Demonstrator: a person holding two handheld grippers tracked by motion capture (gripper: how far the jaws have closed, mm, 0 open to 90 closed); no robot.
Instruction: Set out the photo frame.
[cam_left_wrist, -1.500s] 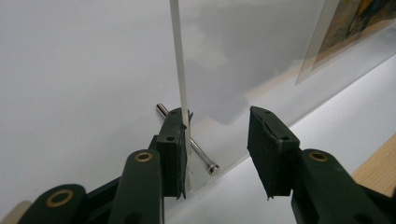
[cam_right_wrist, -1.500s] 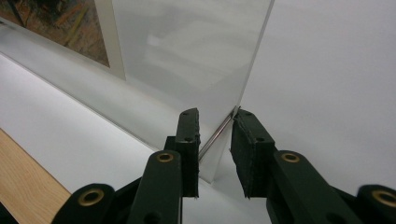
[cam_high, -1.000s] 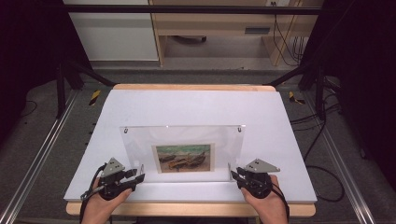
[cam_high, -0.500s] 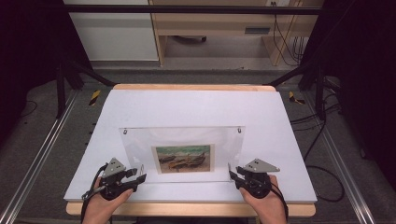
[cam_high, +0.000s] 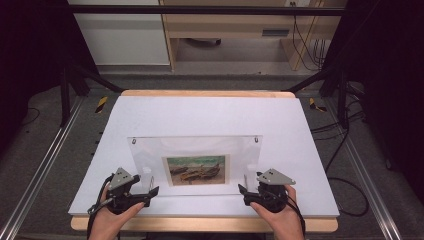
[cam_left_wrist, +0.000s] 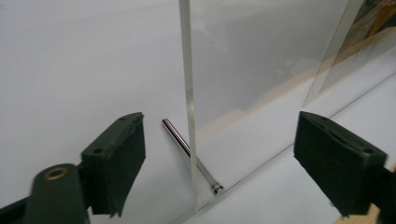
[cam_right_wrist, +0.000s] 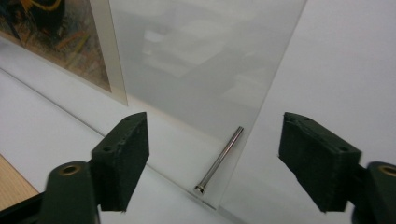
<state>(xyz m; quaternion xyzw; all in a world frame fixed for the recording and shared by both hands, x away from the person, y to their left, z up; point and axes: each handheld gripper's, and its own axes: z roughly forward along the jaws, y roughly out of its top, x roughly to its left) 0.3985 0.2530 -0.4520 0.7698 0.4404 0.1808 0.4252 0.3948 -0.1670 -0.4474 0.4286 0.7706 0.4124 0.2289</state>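
at the near edge, the left gripper (cam_high: 150, 191) and right gripper (cam_high: 243, 190) sit with jaws wide apart, each facing a near bottom corner of the clear acrylic picture frame (cam_high: 195, 150). the frame stands upright mid-table on thin metal pins (cam_left_wrist: 189, 152), holding a small boat painting (cam_high: 196, 169), on the white table sheet (cam_high: 210, 112).

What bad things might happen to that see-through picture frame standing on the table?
1. The clear frame stands upright, and near its bottom corners only thin metal pins show; a bump might tip it over.
2. The left hand-held gripper and right hand-held gripper are both open at those corners. If one closes or lifts first, the frame may twist or slide.
3. The jaws might knock a pin instead of gripping the panel edge.
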